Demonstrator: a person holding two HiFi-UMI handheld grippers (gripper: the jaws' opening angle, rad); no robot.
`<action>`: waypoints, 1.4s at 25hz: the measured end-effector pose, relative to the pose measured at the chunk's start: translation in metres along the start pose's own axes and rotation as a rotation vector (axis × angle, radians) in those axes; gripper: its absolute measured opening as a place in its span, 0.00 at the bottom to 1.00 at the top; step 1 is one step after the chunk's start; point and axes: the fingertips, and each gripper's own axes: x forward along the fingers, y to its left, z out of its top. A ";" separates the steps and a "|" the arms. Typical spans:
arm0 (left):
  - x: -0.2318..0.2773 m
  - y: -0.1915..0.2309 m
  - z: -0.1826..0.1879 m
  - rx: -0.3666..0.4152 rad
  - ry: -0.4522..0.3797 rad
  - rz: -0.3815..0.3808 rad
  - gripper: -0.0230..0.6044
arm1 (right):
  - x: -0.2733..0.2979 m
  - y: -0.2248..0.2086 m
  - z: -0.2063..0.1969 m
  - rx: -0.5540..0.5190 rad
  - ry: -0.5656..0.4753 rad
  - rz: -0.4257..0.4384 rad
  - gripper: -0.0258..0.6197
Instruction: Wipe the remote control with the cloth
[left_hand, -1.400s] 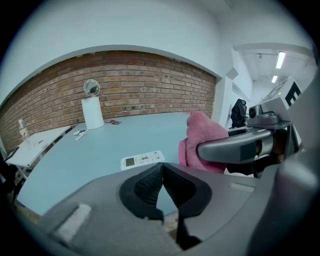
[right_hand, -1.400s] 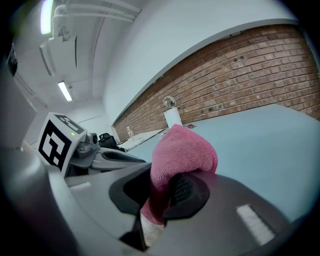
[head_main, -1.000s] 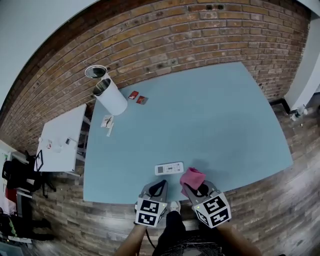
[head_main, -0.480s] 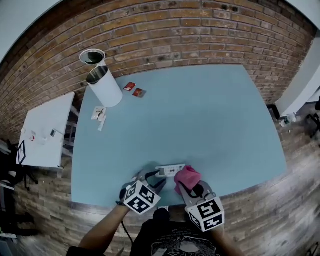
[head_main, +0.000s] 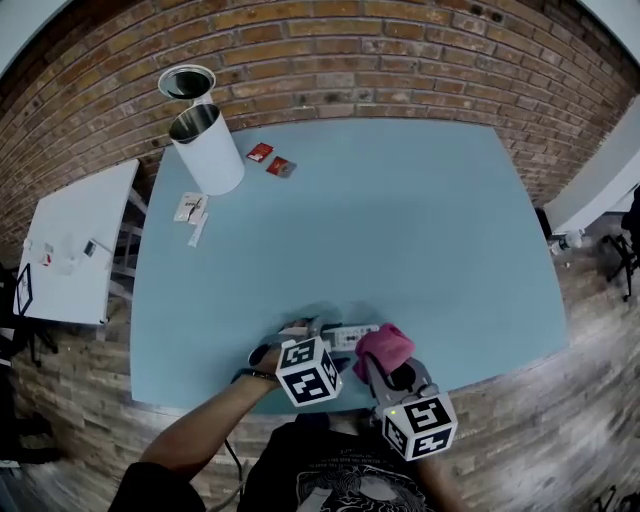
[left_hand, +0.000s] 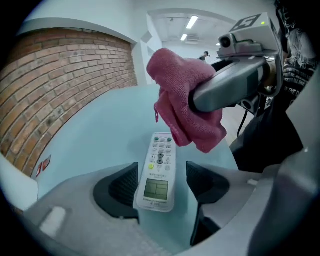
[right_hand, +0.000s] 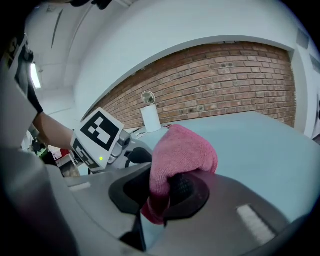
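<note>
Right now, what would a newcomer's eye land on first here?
The bright pink cloth, bunched and clamped in the right gripper near the front edge of the pale blue table, stands out most. Just beside it lies the white remote control, between the jaws of the left gripper, which are opening. A white cylinder stands at the table's far left corner.

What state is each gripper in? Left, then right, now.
Left gripper: jaws opening, remote control between them, not gripped.
Right gripper: shut on the pink cloth.
</note>
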 end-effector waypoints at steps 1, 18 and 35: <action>0.006 -0.001 0.001 0.031 0.022 -0.019 0.54 | -0.001 -0.002 0.000 0.007 -0.002 -0.014 0.13; 0.034 0.002 -0.006 0.090 0.354 -0.240 0.42 | -0.010 -0.048 0.000 0.122 -0.041 -0.191 0.13; -0.042 0.024 0.055 -0.512 -0.254 -0.607 0.41 | -0.022 -0.049 0.065 -0.022 -0.172 -0.243 0.13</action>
